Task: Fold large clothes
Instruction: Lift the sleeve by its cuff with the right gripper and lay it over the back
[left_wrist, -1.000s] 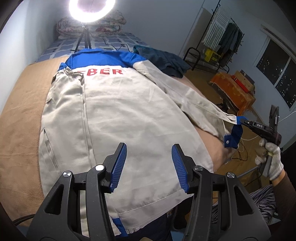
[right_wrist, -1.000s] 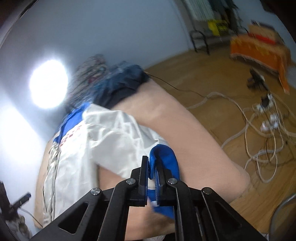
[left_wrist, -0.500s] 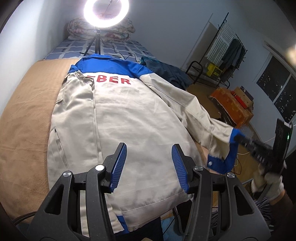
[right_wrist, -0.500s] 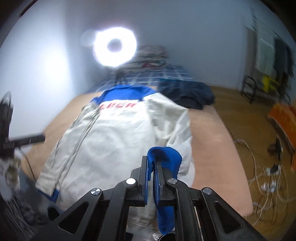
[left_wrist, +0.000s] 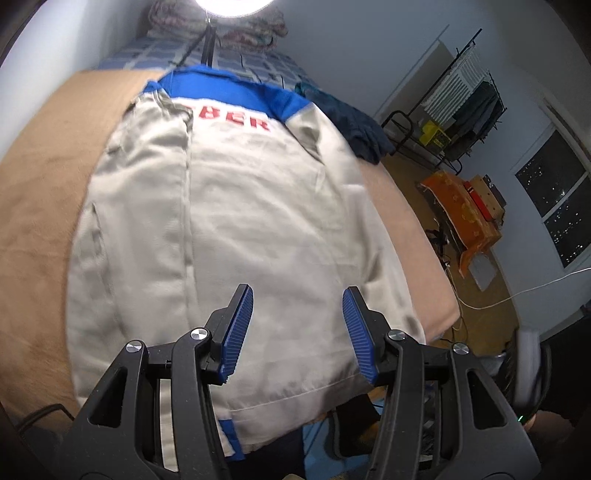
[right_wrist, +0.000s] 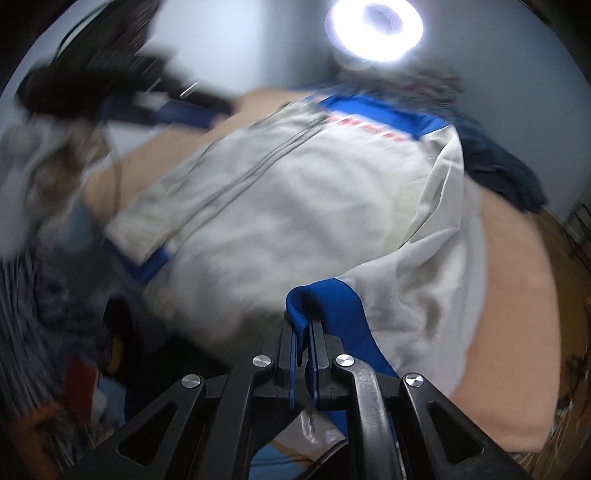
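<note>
A large beige jacket (left_wrist: 236, 221) with a blue yoke and red letters lies back-up on the tan bed cover (left_wrist: 40, 192). My left gripper (left_wrist: 297, 325) hovers open above its lower hem with nothing between the blue pads. In the right wrist view my right gripper (right_wrist: 303, 345) is shut on the blue cuff (right_wrist: 325, 306) of the right sleeve (right_wrist: 424, 258), which is drawn across over the jacket (right_wrist: 288, 206) body. The left gripper (right_wrist: 122, 85) shows blurred at the upper left of that view. The right gripper is out of the left wrist view.
A ring light (right_wrist: 373, 29) on a stand shines at the bed's head. Dark blue clothing (left_wrist: 354, 125) lies at the bed's right edge. A clothes rack (left_wrist: 465, 103), an orange-covered box (left_wrist: 465, 221) and floor cables (left_wrist: 498, 299) stand on the wooden floor to the right.
My right gripper swung from beside the bed's right edge leftwards over the jacket, carrying the blue cuff and folding the sleeve onto the body. My left gripper sank slightly and stayed open.
</note>
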